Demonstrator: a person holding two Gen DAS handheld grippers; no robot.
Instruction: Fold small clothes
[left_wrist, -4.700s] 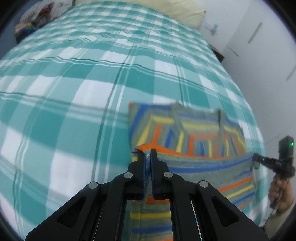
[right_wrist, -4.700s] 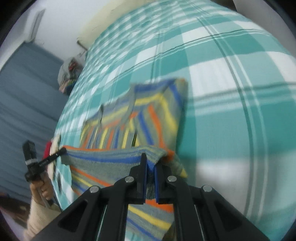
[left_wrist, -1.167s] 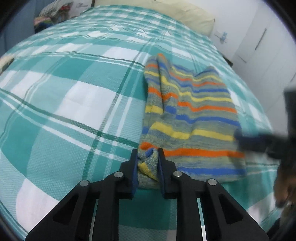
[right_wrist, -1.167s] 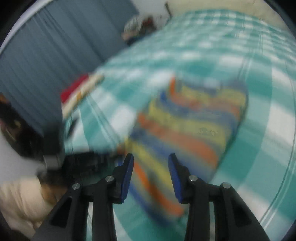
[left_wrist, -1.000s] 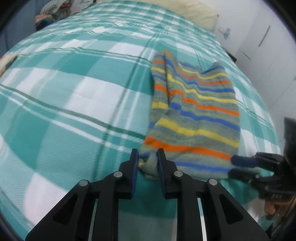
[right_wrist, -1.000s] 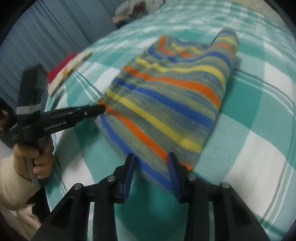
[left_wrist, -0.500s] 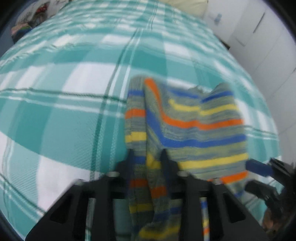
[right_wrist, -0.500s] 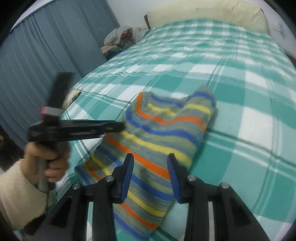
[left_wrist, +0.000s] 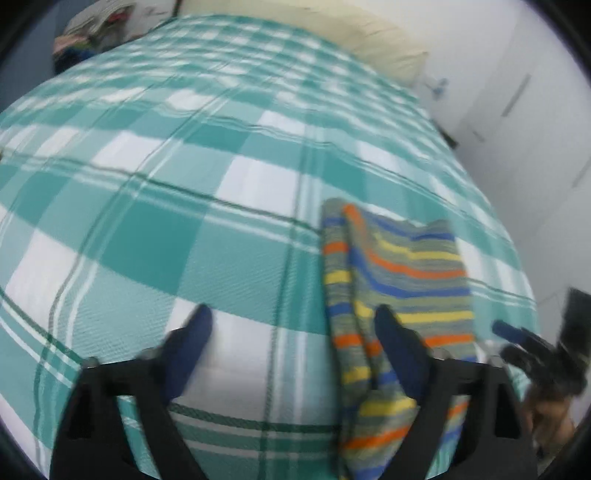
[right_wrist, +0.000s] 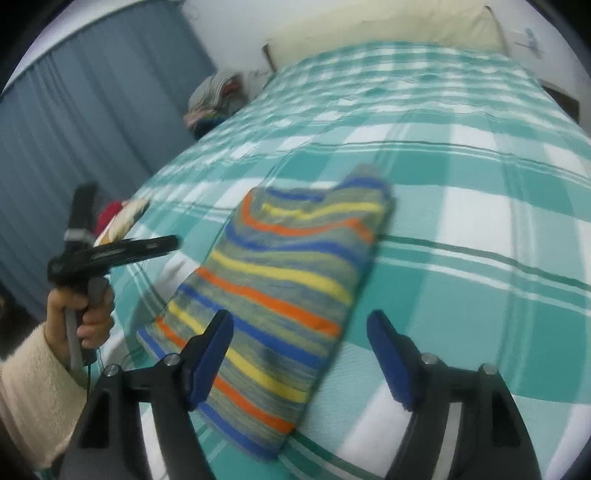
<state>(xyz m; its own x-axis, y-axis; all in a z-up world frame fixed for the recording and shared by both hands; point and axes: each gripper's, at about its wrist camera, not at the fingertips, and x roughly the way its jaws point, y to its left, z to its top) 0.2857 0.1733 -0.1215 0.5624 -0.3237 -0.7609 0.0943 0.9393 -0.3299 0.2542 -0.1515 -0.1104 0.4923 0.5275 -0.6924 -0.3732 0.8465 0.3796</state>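
A small striped knit garment (left_wrist: 402, 273) in grey, blue, yellow and orange lies folded on the teal checked bed (left_wrist: 184, 236). My left gripper (left_wrist: 291, 321) hovers at its left edge. Its jaws are opening wide and grip nothing; the right finger overlaps the cloth's edge in view. In the right wrist view the striped garment (right_wrist: 295, 258) lies flat just ahead of my right gripper (right_wrist: 300, 325). Those jaws are opening too, above the near end of the cloth, pads off it. The left gripper (right_wrist: 170, 243) shows there in a person's hand (right_wrist: 85, 314).
A cream pillow (right_wrist: 388, 29) lies at the head of the bed. A pile of clothes (right_wrist: 214, 99) sits by the blue curtain (right_wrist: 92, 110). White wardrobe doors (left_wrist: 517, 110) stand to the right. A red and cream item (right_wrist: 118, 218) rests at the bed's left edge.
Both grippers have let go of the garment and spread their jaws wide. Both drew back and up a little. The garment now lies folded on the bed.
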